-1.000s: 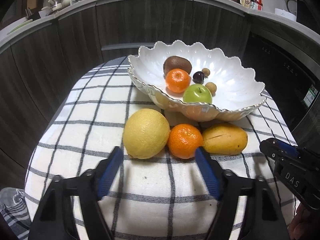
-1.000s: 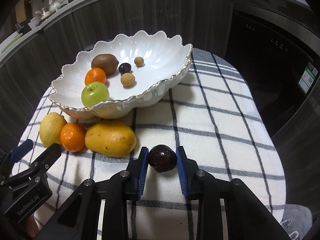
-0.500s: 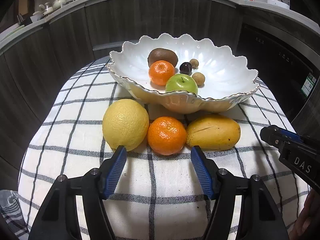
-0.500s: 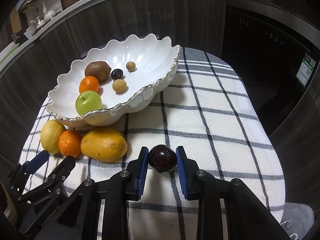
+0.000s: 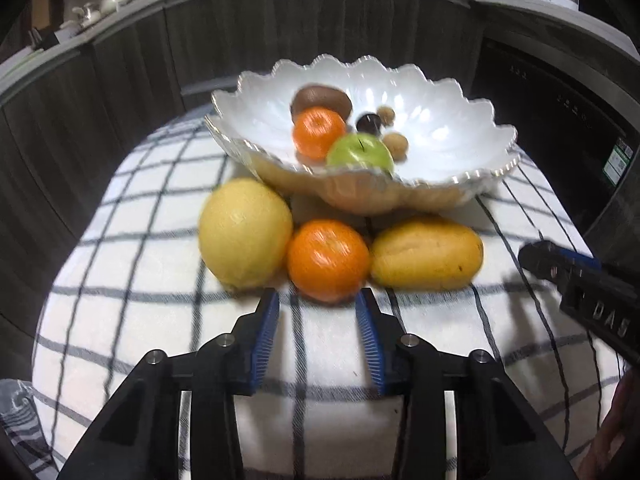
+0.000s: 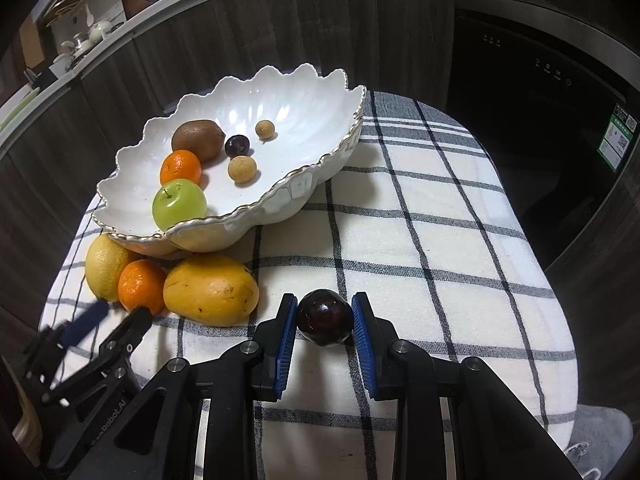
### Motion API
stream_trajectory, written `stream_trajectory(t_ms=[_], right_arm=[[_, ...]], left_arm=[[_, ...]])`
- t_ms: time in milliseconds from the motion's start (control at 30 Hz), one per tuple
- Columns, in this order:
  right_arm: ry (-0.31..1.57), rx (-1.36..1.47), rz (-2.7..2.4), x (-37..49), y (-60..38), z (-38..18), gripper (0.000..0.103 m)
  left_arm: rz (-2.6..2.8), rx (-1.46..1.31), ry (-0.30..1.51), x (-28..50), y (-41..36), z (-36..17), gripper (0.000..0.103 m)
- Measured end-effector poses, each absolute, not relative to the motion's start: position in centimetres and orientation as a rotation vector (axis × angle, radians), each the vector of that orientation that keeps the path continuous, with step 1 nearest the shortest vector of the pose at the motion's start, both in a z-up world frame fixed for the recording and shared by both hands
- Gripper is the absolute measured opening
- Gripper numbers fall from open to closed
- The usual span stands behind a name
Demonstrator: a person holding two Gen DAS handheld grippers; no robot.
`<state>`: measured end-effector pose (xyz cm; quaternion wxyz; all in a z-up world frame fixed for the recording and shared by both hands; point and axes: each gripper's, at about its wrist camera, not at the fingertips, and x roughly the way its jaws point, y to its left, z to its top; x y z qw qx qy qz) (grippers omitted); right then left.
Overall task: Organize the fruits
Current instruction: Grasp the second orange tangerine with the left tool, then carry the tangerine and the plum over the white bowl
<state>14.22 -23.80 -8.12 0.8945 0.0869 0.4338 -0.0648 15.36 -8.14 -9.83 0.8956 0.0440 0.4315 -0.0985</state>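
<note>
On the checked cloth [image 6: 420, 240] covering the bench sits a scalloped white bowl [image 6: 304, 120] holding an apple, a kiwi and small fruits, with a lemon [image 5: 245, 233], mango [image 5: 426, 254] and orange [image 5: 328, 266] against its near side. Left gripper [image 5: 317, 304] jaws are closing just short of the orange, gripping nothing. Right gripper [image 6: 325, 312] jaws are clamped on a dark plum [image 6: 324, 317].

Both tools are built from matte black plastic. The left gripper [image 5: 317, 300] is seen at the bottom of the left wrist view, with ribbed blue pads lining the jaws and round silver screws set along each arm. The right gripper [image 6: 325, 304] is made alike. White lettering is printed along each tool's side where it is seen from the other camera.
</note>
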Motion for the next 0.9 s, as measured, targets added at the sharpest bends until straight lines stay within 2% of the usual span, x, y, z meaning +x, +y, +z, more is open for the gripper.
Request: stream_trajectory(t_ms=[633, 900], right_arm=[[0.897, 0.195, -0.141, 14.2, -24.3, -8.1, 0.029], [0.903, 0.2, -0.132, 14.3, -24.2, -8.6, 0.029]], left_arm=[[-0.185, 0.057, 0.888, 17.3, -8.9, -9.9, 0.04], [-0.175, 0.032, 0.928, 18.3, -8.8, -9.9, 0.045]])
